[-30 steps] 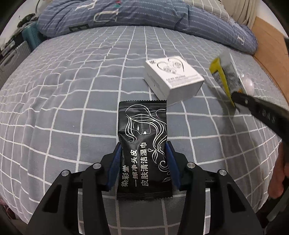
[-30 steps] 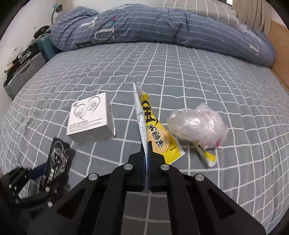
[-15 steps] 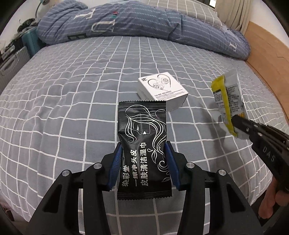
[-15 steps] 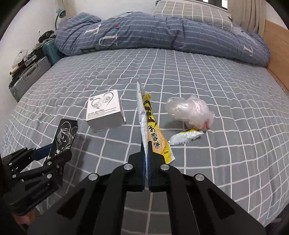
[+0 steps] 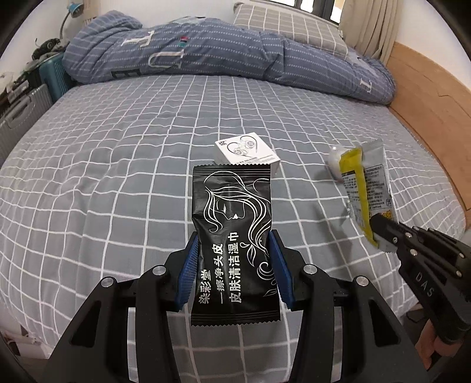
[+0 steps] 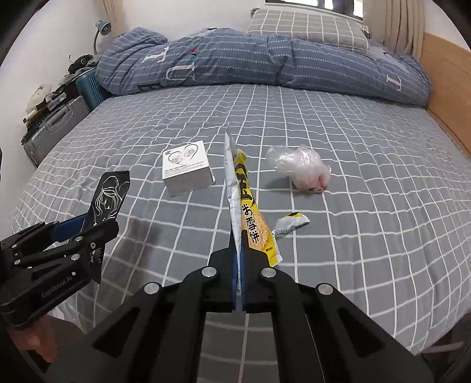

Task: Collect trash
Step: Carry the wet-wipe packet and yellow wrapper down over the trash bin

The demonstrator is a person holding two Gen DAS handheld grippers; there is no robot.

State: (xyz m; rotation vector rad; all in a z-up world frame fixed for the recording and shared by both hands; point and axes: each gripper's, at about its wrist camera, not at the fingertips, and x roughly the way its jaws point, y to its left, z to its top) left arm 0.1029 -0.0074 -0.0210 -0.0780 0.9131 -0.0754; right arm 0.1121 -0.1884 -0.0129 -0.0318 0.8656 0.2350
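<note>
My left gripper (image 5: 234, 265) is shut on a black wet-wipe packet (image 5: 232, 224) with white line art, held above the bed; it also shows in the right wrist view (image 6: 107, 200). My right gripper (image 6: 238, 259) is shut on a yellow and silver snack wrapper (image 6: 244, 206), held edge-on above the bed; the wrapper also shows at the right of the left wrist view (image 5: 365, 188). On the bed lie a white earphone box (image 6: 187, 168), a crumpled clear plastic bag (image 6: 300, 168) and a small yellow and white wrapper scrap (image 6: 290, 225).
The bed has a grey checked sheet (image 6: 353, 235). A blue quilt (image 6: 265, 64) and a checked pillow (image 6: 306, 26) lie at its far end. Suitcases (image 6: 56, 123) stand at the left. A wooden bed frame (image 5: 435, 117) runs along the right.
Both grippers have pulled back and up from the bed with their wrappers. The box, bag and scrap look smaller and farther away.
</note>
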